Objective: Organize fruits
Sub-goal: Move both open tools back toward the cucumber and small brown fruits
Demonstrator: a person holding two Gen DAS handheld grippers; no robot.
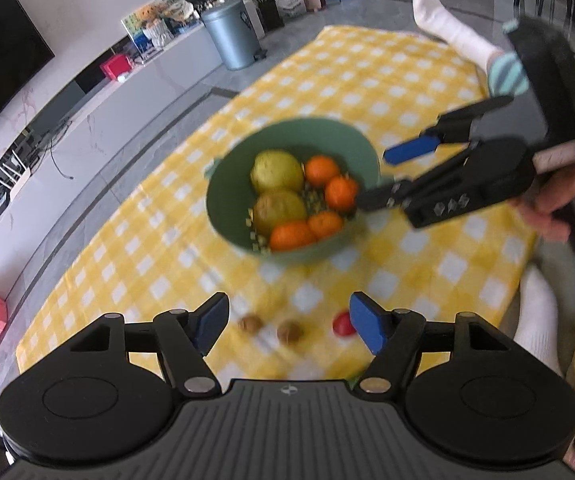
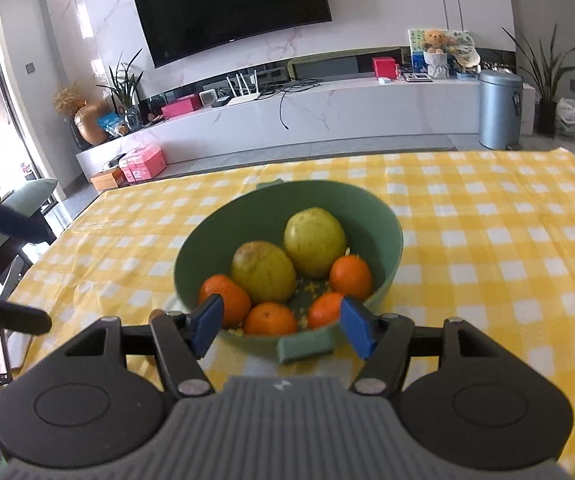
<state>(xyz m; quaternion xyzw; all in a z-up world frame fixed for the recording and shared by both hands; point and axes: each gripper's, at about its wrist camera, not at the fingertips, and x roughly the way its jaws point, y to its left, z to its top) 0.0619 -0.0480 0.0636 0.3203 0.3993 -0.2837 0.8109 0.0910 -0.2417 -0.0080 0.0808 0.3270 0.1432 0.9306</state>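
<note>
Above the checked cloth [image 1: 367, 80], both the left gripper [image 1: 289, 328] and right gripper [image 2: 281, 324] wide, empty, near green bowl [image 2: 383, 220].

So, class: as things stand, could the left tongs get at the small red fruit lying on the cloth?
Probably yes. The left tongs are open and empty, and the red fruit lies on the yellow checked cloth just ahead of their right fingertip, with nothing in between. The green bowl sits farther off.

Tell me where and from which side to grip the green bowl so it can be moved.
Grip the green bowl by the flat tab handle on its near rim, coming in level from the right gripper's side. The tab juts out between the open fingers, while the round wall is probably too wide and the fruit fills the inside.
</note>
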